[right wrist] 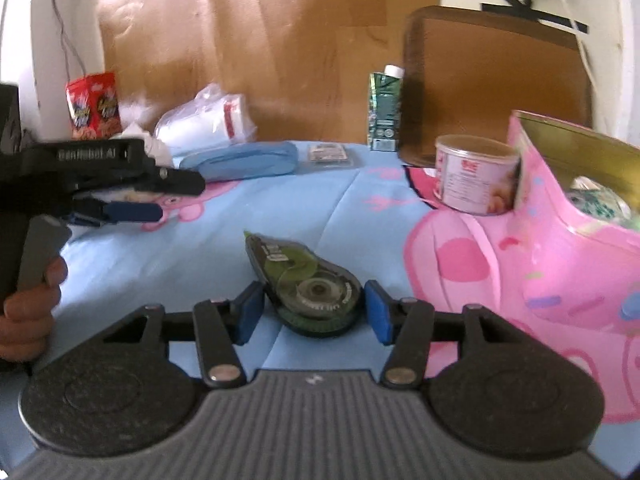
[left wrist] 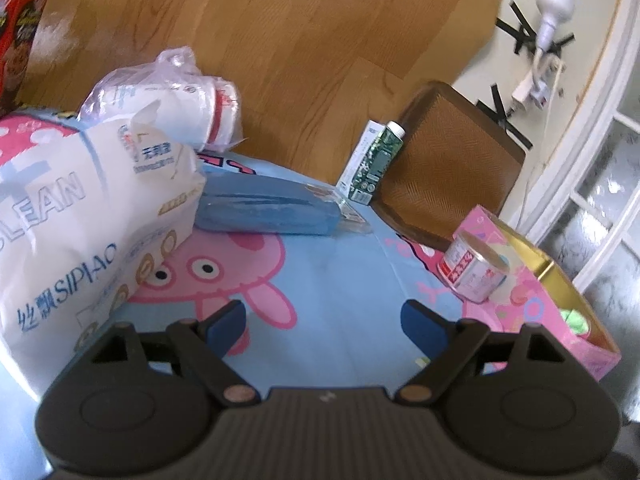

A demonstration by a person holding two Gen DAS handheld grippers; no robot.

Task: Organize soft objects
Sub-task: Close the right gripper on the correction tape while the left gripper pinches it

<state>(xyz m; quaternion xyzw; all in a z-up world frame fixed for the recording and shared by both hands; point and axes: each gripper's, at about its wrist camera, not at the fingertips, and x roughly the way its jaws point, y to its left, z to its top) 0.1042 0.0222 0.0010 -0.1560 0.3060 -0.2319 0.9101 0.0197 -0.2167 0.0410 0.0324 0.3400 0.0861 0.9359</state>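
Note:
My left gripper [left wrist: 323, 322] is open and empty above the blue cartoon cloth [left wrist: 340, 280]. A white SIPIAO tissue pack [left wrist: 80, 232] lies just left of it, a blue cloth pack [left wrist: 268, 208] and a bag of paper cups [left wrist: 176, 96] lie beyond. My right gripper [right wrist: 314, 312] is open, its blue pads [right wrist: 378, 316] on either side of a green correction-tape dispenser [right wrist: 308, 284] lying on the cloth; whether they touch it is unclear. The left gripper also shows at the left of the right wrist view [right wrist: 132, 200], held in a hand.
A pink box [right wrist: 560, 240] with a gold inside stands at the right, a small tin [right wrist: 476, 176] beside it. A green carton [right wrist: 384, 108] and a brown tray [right wrist: 492, 88] lean at the back. A red snack box [right wrist: 94, 104] stands far left.

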